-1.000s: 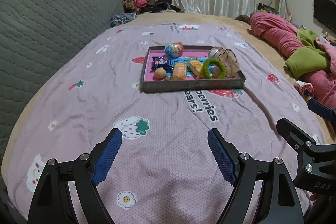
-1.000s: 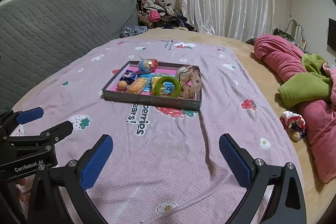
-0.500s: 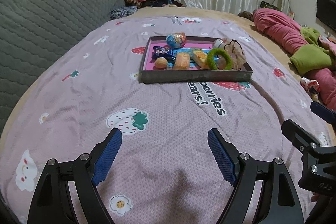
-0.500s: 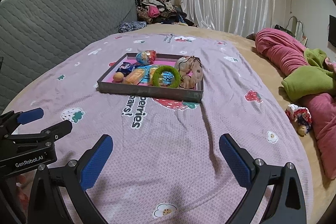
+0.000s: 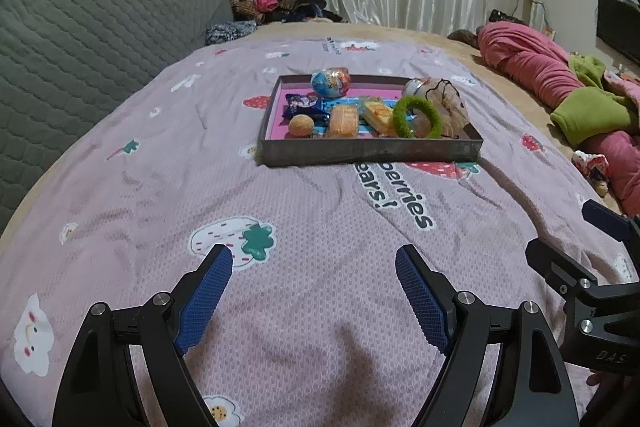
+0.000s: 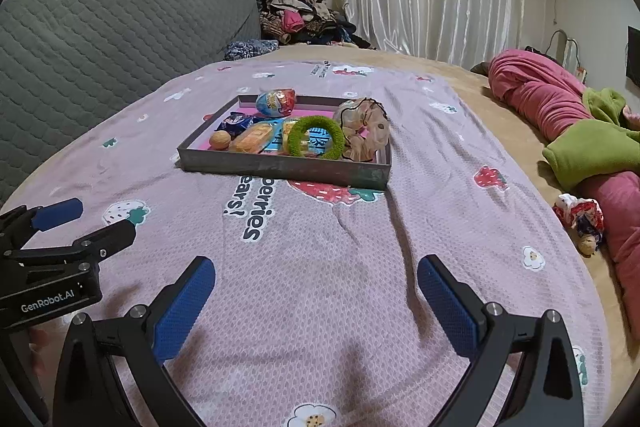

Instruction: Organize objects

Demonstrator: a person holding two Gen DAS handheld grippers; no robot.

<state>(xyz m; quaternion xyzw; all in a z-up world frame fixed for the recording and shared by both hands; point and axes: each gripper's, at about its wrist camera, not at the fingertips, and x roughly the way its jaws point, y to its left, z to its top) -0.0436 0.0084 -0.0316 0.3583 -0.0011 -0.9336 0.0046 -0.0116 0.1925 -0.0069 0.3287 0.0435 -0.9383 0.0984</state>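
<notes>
A grey tray (image 5: 360, 149) with a pink floor sits on the purple bedspread, ahead of both grippers; it also shows in the right wrist view (image 6: 280, 167). In it lie a green fuzzy ring (image 5: 416, 117), a blue-and-orange toy egg (image 5: 330, 81), a small tan ball (image 5: 301, 125), orange snack packs (image 5: 343, 121), a blue wrapper (image 5: 302, 103) and a beige scrunchie (image 5: 450, 101). My left gripper (image 5: 314, 257) is open and empty, low over the bedspread. My right gripper (image 6: 316, 265) is open and empty, beside the left one.
A grey quilted headboard (image 5: 80, 39) runs along the left. Pink and green bedding (image 6: 580, 131) is heaped at the right, with a small doll (image 6: 580, 219) at the bed's edge. A clothes pile (image 6: 304, 19) lies at the back.
Both grippers have moved forward toward the tray, which now looks nearer and larger. Both stay open and empty.
</notes>
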